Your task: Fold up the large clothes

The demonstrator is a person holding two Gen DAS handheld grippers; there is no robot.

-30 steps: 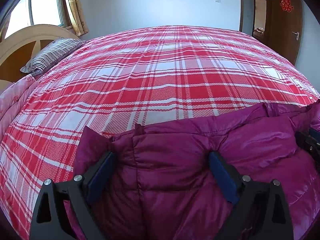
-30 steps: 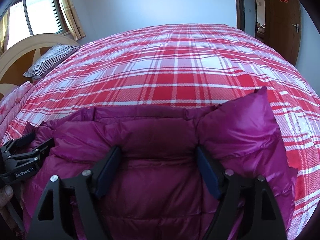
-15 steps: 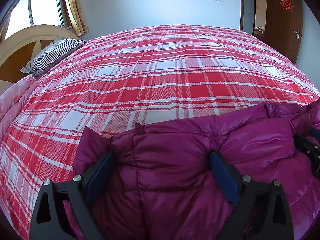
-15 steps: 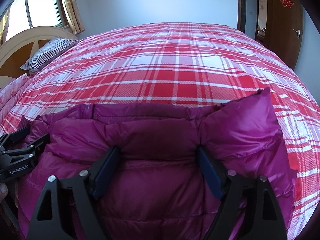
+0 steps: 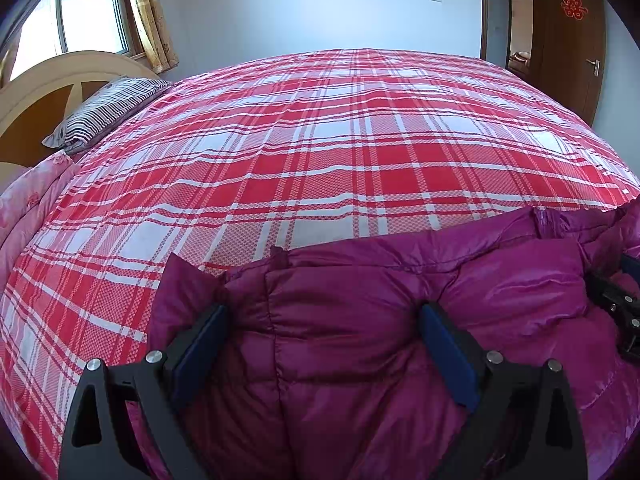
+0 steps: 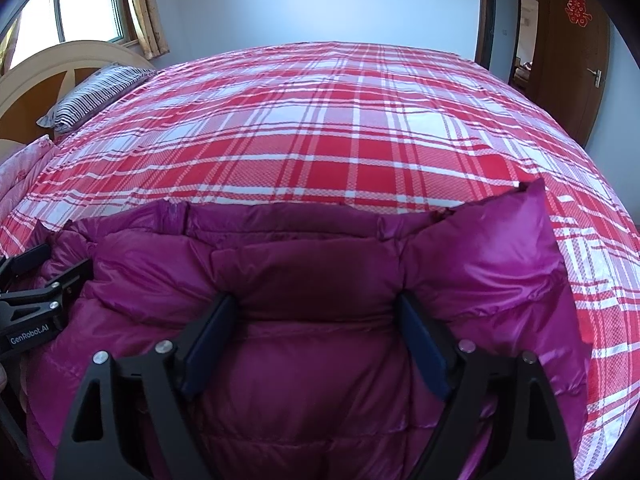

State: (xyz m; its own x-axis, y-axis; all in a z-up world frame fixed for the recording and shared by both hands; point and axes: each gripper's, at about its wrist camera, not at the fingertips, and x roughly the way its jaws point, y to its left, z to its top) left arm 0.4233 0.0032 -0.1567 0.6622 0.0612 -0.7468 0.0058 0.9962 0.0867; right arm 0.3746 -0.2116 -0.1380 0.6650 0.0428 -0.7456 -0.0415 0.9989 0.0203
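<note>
1. Two grippers down on one purple down jacket, heaped at the near edge of the red plaid bedspread, from five to seven o'clock in both wrist views. Beyond it, open spread up to twelve o'clock.
2. Far left, at ten o'clock: striped pillow against the headboard, well apart from the jacket.
3. Left gripper: angled steeply down onto the jacket's left part, jaws standing wide apart, quilted padding swelling up between them and touching both pads. No firm pinch evident; probably resting on the fabric rather than clamping it.
4. Jacket's far edge lying across the spread from nine to three o'clock, one loose corner poking up at eight o'clock in the left wrist view, another standing at two o'clock in the right wrist view.
5. Right gripper: same steep downward tilt, set on the jacket's right part, jaws opening, puffed padding between them, grip apparently being let go.
6. Step in hand, as a judgement: setting the jacket down and releasing after a placement or fold near the bed's edge.
7. Next move likely calls for lifting both grippers clear, then pinching an edge or corner again, deep enough to bite through slippery, springy padding.
8. Far right, at two o'clock: brown door, clear of the work.
</note>
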